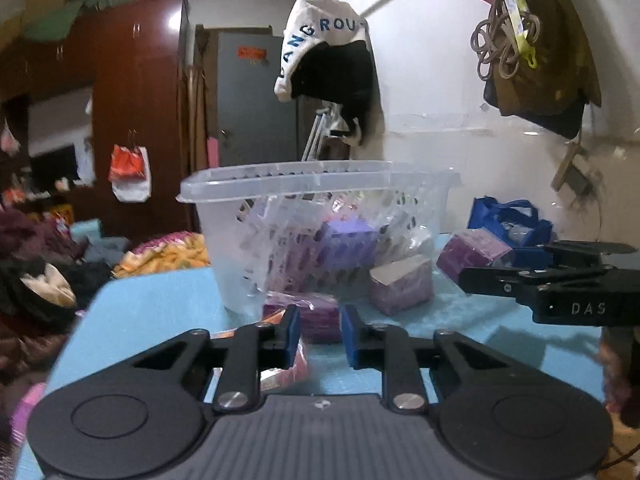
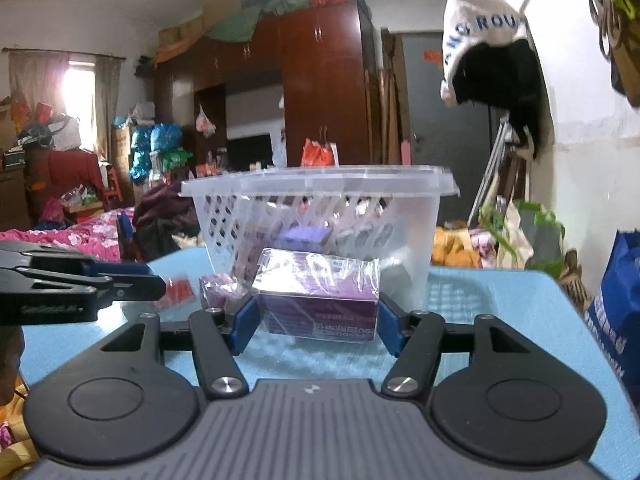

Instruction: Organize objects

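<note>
Left wrist view. My left gripper (image 1: 320, 336) hovers low over the blue worktop (image 1: 160, 300). Its blue fingers (image 1: 291, 336) stand as near together as they come, with a narrow gap between them and nothing held; a purple box (image 1: 316, 314) lies just beyond the tips, at the foot of the clear basket (image 1: 288, 184). More purple boxes show through the basket wall. A second box (image 1: 402, 284) rests on the worktop to the right, and the right gripper (image 1: 476, 276) enters from the far right, clamped on a third.

Right wrist view. My right gripper (image 2: 316, 324) has its fingers part-open and pressed on both ends of a film-wrapped purple box (image 2: 320, 300), held near the basket's front wall. The left gripper (image 2: 152, 280) sits at the left edge.

Step in hand, as I judge it: carrying the held box to the basket. The next move calls for lifting it above the rim (image 2: 320, 180), then releasing inside.
</note>
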Demonstrator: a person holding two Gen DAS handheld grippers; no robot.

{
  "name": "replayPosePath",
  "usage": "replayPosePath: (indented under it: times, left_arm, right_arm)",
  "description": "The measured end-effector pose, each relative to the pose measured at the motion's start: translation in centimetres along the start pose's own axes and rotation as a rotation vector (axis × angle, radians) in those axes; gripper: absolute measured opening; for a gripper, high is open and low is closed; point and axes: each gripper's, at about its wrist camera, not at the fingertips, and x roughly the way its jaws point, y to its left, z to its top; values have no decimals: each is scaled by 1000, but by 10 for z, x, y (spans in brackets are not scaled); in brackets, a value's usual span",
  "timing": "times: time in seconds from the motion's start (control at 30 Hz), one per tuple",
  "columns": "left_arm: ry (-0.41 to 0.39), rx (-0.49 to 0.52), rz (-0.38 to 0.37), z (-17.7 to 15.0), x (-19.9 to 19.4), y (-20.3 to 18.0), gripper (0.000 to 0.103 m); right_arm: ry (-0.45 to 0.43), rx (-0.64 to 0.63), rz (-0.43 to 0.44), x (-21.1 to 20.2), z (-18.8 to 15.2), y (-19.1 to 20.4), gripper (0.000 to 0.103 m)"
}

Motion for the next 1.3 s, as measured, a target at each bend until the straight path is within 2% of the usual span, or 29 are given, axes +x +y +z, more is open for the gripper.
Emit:
replayPosePath:
  times: [0.2, 0.33, 0.4, 0.43, 0.47, 0.5, 0.53, 0.57, 0.63, 0.73, 0.8, 0.83, 0.9, 0.93, 1.03, 1.1, 1.3]
  left_arm:
    - [27, 1, 18, -6, 9, 0, 27]
    - [23, -5, 32, -9, 2, 7, 29]
    - [23, 26, 55, -11, -1, 8, 45]
    - [28, 47, 73, -12, 0, 7, 60]
    - [20, 59, 98, -12, -1, 6, 69]
    - [10, 63, 127, -13, -1, 6, 74]
    - [12, 61, 139, -13, 0, 7, 81]
    - [26, 58, 135, -12, 3, 9, 85]
    - [79, 48, 127, -9, 13, 10, 85]
    - [118, 22, 134, -5, 21, 14, 85]
    - [198, 21, 126, -3, 34, 15, 85]
    - [227, 11, 115, -2, 39, 16, 83]
    - [235, -13, 126, -2, 41, 19, 69]
    - [224, -19, 143, -3, 39, 20, 64]
    - [157, -9, 112, -5, 26, 18, 64]
    - [108, -2, 117, -5, 15, 16, 64]
    - [-42, -37, 84, 6, -13, 14, 64]
  right_arm:
    - [2, -9, 2, 1, 2, 1, 64]
    - [7, -6, 8, 1, 2, 1, 64]
    - [7, -8, 9, 1, 2, 1, 64]
    - [8, -7, 10, 1, 2, 1, 64]
    - [10, -6, 11, 1, 3, 1, 64]
    - [12, -6, 12, 1, 3, 0, 65]
    - [12, -6, 14, 1, 3, 0, 65]
    - [13, -6, 15, 1, 3, 0, 65]
    - [15, -7, 18, 1, 3, 0, 65]
    - [15, -10, 18, 1, 2, 0, 66]
    - [19, -10, 21, 2, 2, 0, 66]
    - [19, -12, 20, 2, 2, 1, 66]
    - [20, -12, 20, 2, 2, 1, 66]
    - [20, -11, 22, 2, 2, 0, 66]
    - [18, -10, 20, 1, 2, 0, 65]
    - [17, -9, 21, 0, 2, 0, 64]
    - [2, -17, 5, -3, 3, 3, 63]
